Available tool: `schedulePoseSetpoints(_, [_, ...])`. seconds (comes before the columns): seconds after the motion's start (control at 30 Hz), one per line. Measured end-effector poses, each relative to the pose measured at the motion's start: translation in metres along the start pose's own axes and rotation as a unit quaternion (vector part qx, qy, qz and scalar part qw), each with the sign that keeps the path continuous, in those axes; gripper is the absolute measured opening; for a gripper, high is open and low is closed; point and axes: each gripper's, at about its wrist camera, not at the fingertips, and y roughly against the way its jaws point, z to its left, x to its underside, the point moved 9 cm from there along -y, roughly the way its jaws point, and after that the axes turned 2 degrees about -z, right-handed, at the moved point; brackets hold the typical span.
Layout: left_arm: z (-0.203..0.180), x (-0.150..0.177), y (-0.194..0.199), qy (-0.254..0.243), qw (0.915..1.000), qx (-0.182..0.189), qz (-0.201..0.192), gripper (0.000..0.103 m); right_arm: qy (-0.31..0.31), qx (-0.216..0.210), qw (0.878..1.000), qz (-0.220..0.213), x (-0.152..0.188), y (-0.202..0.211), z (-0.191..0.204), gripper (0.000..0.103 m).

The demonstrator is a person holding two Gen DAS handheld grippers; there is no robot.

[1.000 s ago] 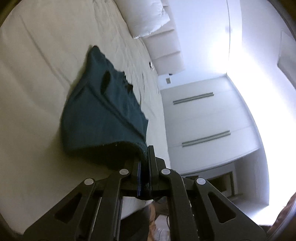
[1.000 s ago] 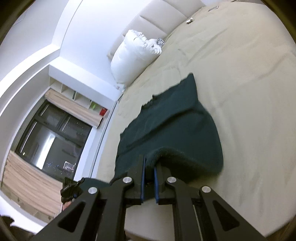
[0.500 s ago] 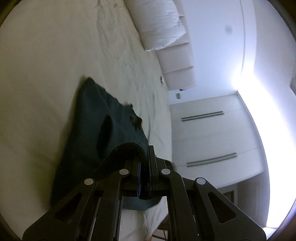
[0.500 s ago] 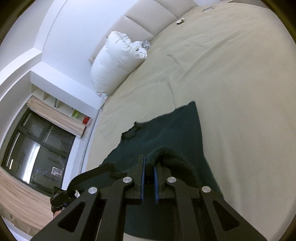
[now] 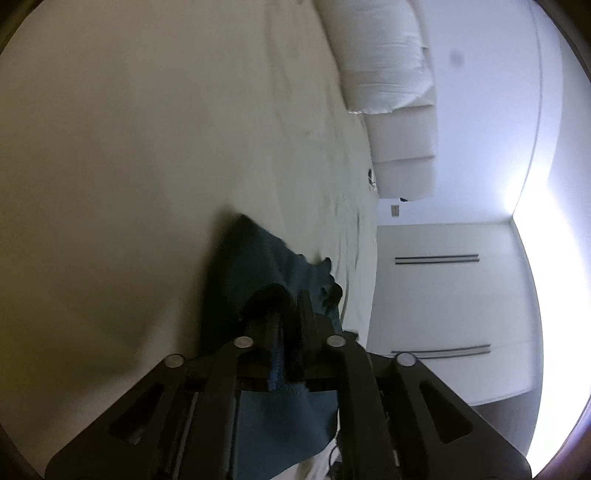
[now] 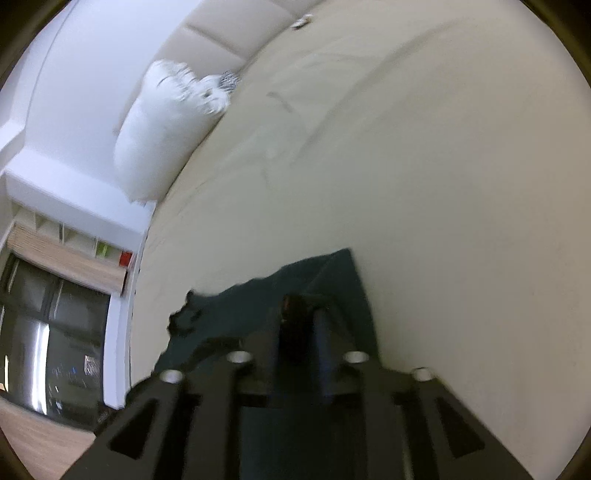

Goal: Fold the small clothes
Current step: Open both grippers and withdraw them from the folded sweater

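Looking along the left gripper [image 5: 291, 299], the left wrist view is showing its two black fingers [image 5: 306, 310] drawn close together and pinching a rolled fold of the dark teal garment [image 5: 258, 266]; the cloth is bunching up over the fingertips and hanging down between the gripper's arms toward the bottom of the frame. The rest of the garment is lying on the beige bed sheet [image 5: 129, 147], its far corner pointing up the bed and a ragged dark edge showing on its right side. A white pillow [image 5: 380, 62] is leaning against the padded headboard [image 5: 402, 147] well beyond the cloth, and a white wardrobe [image 5: 443, 302] with long bar handles is standing past the bed's edge. In the right wrist view, blurred by motion, the right gripper [image 6: 301, 306] is also standing nearly closed, its fingers [image 6: 321, 325] nipping a dark fold of the same garment [image 6: 236, 310], which is spreading flat on the sheet [image 6: 443, 166] just ahead and to the left. The pillow [image 6: 162, 122] is sitting far off by the headboard [image 6: 221, 33], with a dark window [image 6: 48, 332] at the left
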Motion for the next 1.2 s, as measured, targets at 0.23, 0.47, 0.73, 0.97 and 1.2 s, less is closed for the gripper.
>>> schedulePoseSetpoints(0.23, [-0.006, -0.036, 0.018, -0.009, 0.9978, 0.004, -0.066, 0.068, -0.003, 0.037, 0.998, -0.053, -0.01, 0.025, -0.014, 0.052])
schedulePoseSetpoints(0.47, [-0.073, 0.002, -0.007, -0.18, 0.9822, -0.038, -0.037, 0.068, 0.109, 0.008, 0.992, -0.067, 0.014, 0.046, 0.055, 0.051])
schedulePoseSetpoints(0.73, [-0.044, 0.061, -0.063, -0.31, 0.9318, -0.189, -0.005, 0.068, 0.136, 0.025, 0.99, 0.021, 0.058, -0.024, 0.064, 0.051])
schedulePoseSetpoints(0.97, [-0.011, 0.065, -0.033, -0.312, 0.9317, -0.185, -0.026, 0.047, 0.008, 0.009, 0.999, -0.039, 0.02, 0.002, -0.02, 0.0])
schedulePoseSetpoints(1.2, [-0.007, 0.094, -0.018, -0.327, 0.9224, -0.197, -0.057, 0.048, 0.046, 0.056, 0.992, -0.105, 0.014, 0.065, -0.012, 0.051])
